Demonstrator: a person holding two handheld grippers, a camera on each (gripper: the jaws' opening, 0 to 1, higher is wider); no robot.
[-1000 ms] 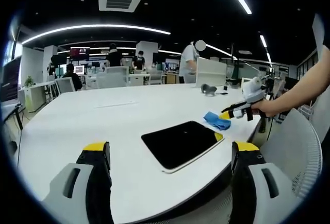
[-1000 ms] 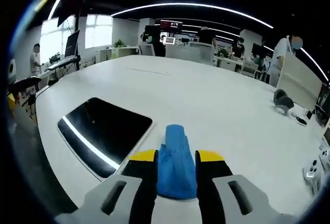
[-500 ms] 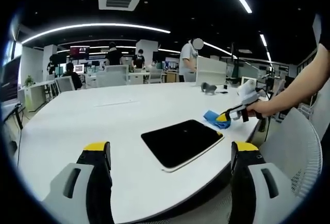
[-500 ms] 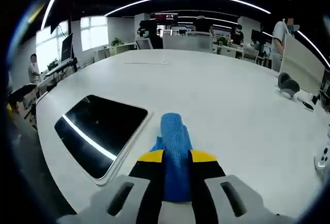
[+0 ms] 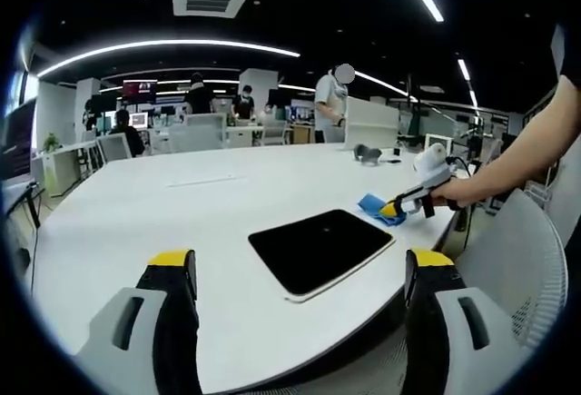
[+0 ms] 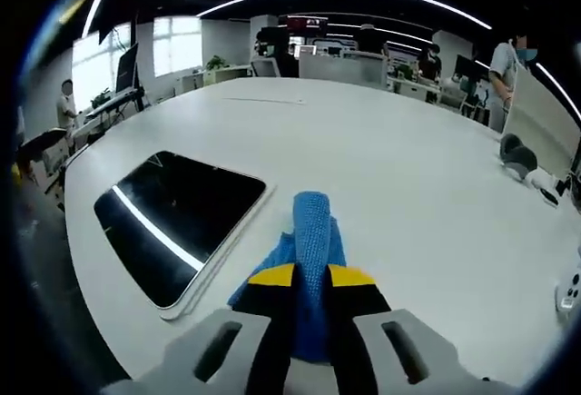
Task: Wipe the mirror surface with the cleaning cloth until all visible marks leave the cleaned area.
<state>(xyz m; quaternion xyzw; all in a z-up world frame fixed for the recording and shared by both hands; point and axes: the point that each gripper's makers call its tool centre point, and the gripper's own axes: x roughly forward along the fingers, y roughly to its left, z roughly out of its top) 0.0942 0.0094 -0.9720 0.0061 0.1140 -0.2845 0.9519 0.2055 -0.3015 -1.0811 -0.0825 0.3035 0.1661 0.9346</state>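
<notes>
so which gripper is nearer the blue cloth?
Right. The right gripper is shut on the blue cloth, beside the mirror. The left gripper hangs open, on the mirror's far side from it.

one mirror (image 6: 177, 221), one blue cloth (image 6: 309, 242), two grippers (image 5: 300, 279) (image 6: 310, 276)

No readable text, labels or numbers; distant wall screen (image 5: 140, 92) too small to read.
</notes>
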